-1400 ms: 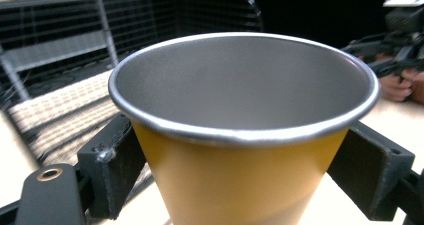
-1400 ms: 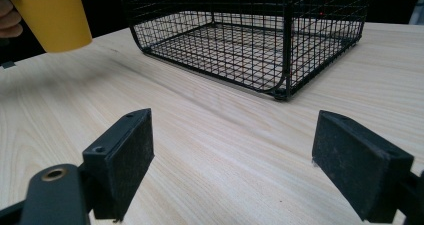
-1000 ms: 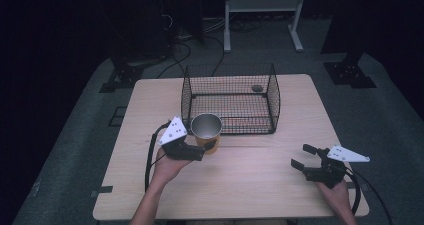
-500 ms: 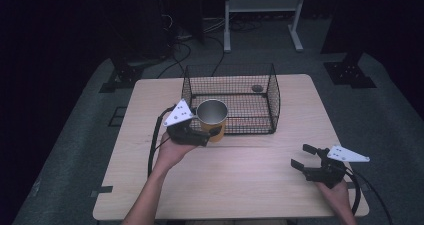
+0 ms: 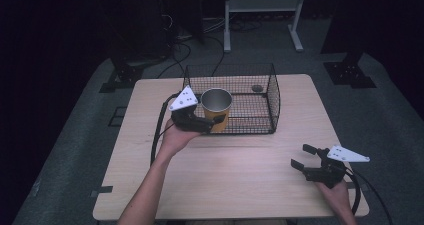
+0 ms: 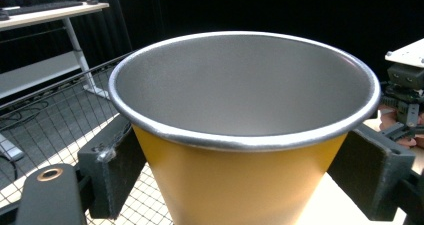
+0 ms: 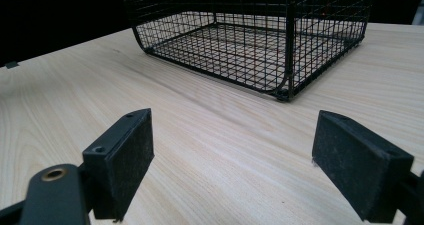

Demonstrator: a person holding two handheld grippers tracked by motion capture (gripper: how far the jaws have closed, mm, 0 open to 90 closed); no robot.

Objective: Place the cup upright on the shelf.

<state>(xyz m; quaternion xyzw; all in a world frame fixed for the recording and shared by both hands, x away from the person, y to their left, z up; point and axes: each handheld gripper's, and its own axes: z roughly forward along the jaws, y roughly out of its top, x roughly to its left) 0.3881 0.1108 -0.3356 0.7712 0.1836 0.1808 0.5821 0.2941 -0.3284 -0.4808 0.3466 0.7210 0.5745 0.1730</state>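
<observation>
High view places the left gripper (image 5: 212,123) at centre-left of the frame, its jaws clamped on the lower wall of an orange cup (image 5: 217,107) with a silver interior, held upright at the front left corner of the black wire basket (image 5: 274,92). The cup's mouth faces up and its long axis stands vertical; it overlaps the basket's front wall in the picture, and whether it has cleared the rim cannot be told from above. Left gripper view confirms the grip: one pad (image 6: 112,172) presses each side of the cup, with basket mesh visible at lower left behind it. The right gripper (image 5: 306,157) rests low at the lower right of the table (image 5: 240,185), well apart from cup and basket, its jaws apart and empty; its own view shows the basket's near corner ahead. Judgement: the basket floor lies just beyond and right of the cup, so any placing falls to the left hand.
</observation>
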